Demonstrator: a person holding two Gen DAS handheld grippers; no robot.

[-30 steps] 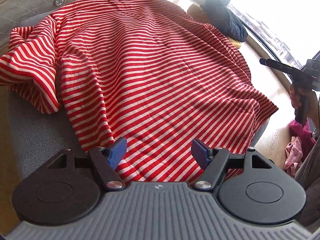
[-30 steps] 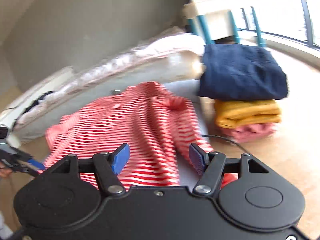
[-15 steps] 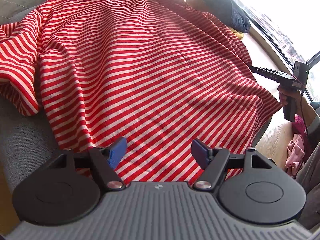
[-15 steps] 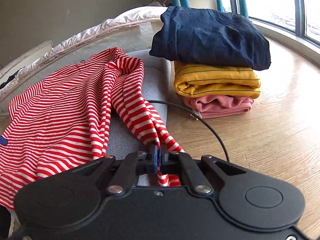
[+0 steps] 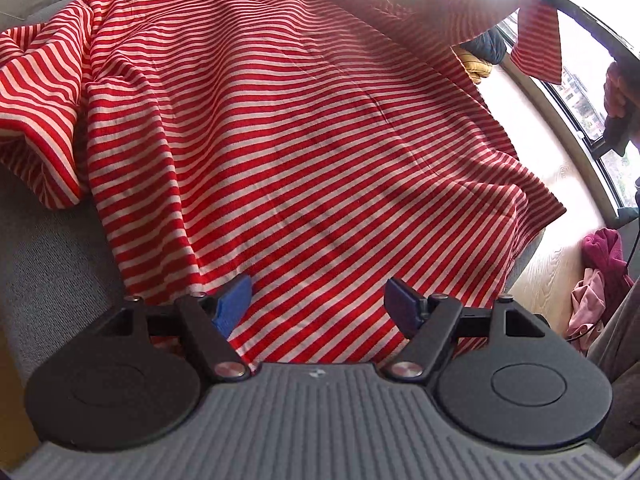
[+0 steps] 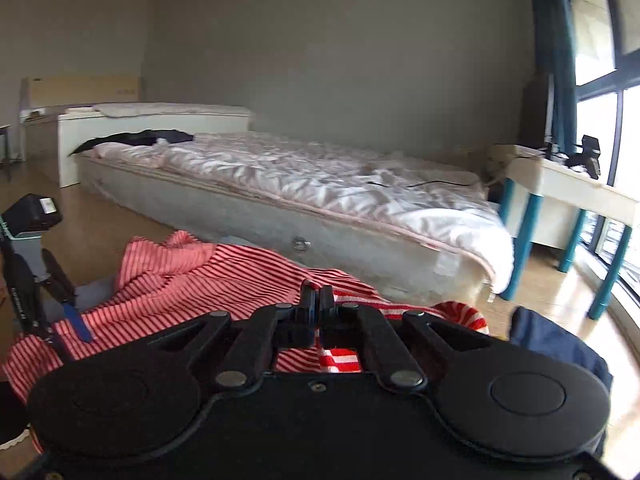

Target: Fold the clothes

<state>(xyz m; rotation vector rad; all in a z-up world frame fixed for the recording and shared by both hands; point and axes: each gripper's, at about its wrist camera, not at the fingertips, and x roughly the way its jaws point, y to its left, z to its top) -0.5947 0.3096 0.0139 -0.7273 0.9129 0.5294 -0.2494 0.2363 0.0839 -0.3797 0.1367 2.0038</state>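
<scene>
A red-and-white striped T-shirt (image 5: 288,128) lies spread over a grey cushion (image 5: 44,272). My left gripper (image 5: 318,304) hovers open just above the shirt's near hem, its blue pads apart with nothing between them. My right gripper (image 6: 317,304) is shut on the shirt's sleeve (image 6: 338,356). In the left wrist view that sleeve (image 5: 536,40) hangs lifted at the upper right, held up by the right gripper, with a hand (image 5: 618,88) on its handle. The shirt body (image 6: 192,280) stretches below the raised right gripper.
A low mattress (image 6: 320,196) with a crumpled white quilt lies beyond the cushion. A white table with blue legs (image 6: 560,200) stands by the window. A folded navy garment (image 6: 560,344) sits at right. Pink clothes (image 5: 596,280) lie heaped on the wooden floor.
My right gripper, shut on the sleeve half a second ago, has lifted it high off the cushion and now looks across the room. The left gripper edged closer to the hem, still open.
</scene>
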